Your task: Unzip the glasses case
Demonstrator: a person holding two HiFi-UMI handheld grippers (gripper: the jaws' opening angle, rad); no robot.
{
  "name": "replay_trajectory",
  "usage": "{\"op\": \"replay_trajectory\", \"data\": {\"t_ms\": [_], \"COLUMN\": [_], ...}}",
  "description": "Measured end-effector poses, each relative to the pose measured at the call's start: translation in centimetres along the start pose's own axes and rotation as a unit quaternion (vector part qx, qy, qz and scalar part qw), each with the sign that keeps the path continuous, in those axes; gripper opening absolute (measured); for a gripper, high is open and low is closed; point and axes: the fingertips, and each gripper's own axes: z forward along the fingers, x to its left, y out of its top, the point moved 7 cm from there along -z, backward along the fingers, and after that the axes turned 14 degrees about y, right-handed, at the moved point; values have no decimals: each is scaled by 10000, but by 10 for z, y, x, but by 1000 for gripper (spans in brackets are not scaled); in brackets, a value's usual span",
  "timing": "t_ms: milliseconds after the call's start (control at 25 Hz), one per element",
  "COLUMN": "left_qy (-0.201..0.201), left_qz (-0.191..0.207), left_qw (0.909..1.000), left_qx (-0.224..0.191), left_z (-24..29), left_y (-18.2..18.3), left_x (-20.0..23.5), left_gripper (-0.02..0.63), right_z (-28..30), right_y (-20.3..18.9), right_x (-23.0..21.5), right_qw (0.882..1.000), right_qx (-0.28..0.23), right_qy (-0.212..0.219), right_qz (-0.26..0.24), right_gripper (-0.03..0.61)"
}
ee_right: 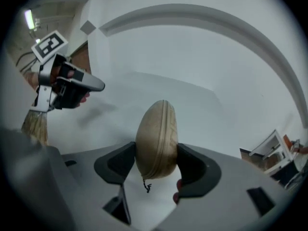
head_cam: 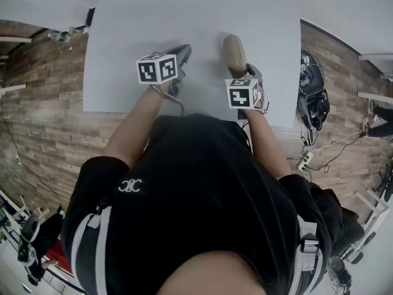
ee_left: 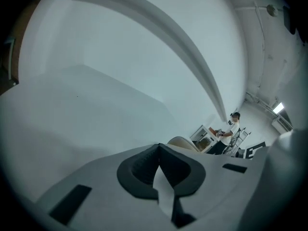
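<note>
A beige oval glasses case (head_cam: 234, 54) stands on end over the white table (head_cam: 123, 35), and my right gripper (head_cam: 247, 74) is shut on its near end. In the right gripper view the case (ee_right: 156, 134) is pinched between both dark pads, its zipper seam running up the middle and a short dark pull cord (ee_right: 147, 186) hanging at the bottom. My left gripper (head_cam: 183, 55) hovers just left of the case, apart from it, jaws shut with nothing between them. From the left gripper (ee_left: 159, 150), the case (ee_left: 185, 142) peeks out behind the closed pads. The left gripper (ee_right: 89, 84) also shows in the right gripper view.
The table's near edge runs just below both grippers. Wood floor surrounds it. Dark equipment (head_cam: 313, 100), cables and a power strip (head_cam: 305, 160) lie on the floor to the right. A person (ee_left: 230, 131) stands far off by some shelving.
</note>
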Motion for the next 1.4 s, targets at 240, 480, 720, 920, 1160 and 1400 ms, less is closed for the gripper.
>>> {"op": "replay_trajectory", "data": {"t_ms": [240,480,720,920,1160,1400], "left_qy": [-136,-160,-173,-252,-139,50], "left_qz": [232,647,805,631,737,694], "left_qw": [9996,9977,9963,9974,9969,9970], "left_qx": [68,-72,-238,-243,-230,-353], "left_z": [-10,-11,-12,-8,-8,-22], "left_y": [-9,-3,2,2,-10,-30], "left_x": [2,-25,-40,-48,-73,-91], "left_gripper": [5,5,5,5,5,5], "right_z": [29,-2,-53,-61,-69,-70], "right_y": [-24,3,25,28,18,10], "right_x": [19,11,-14,-32,-44,-50], "right_qw": [9989,9968,9658,9545,9568,9596], "right_qx": [411,-626,-2107,-2400,-2274,-2067], "right_qy": [173,463,780,996,1104,1473], "right_qz": [-135,164,1292,1464,1439,1217], "right_gripper": [275,275,14,14,14,12]}}
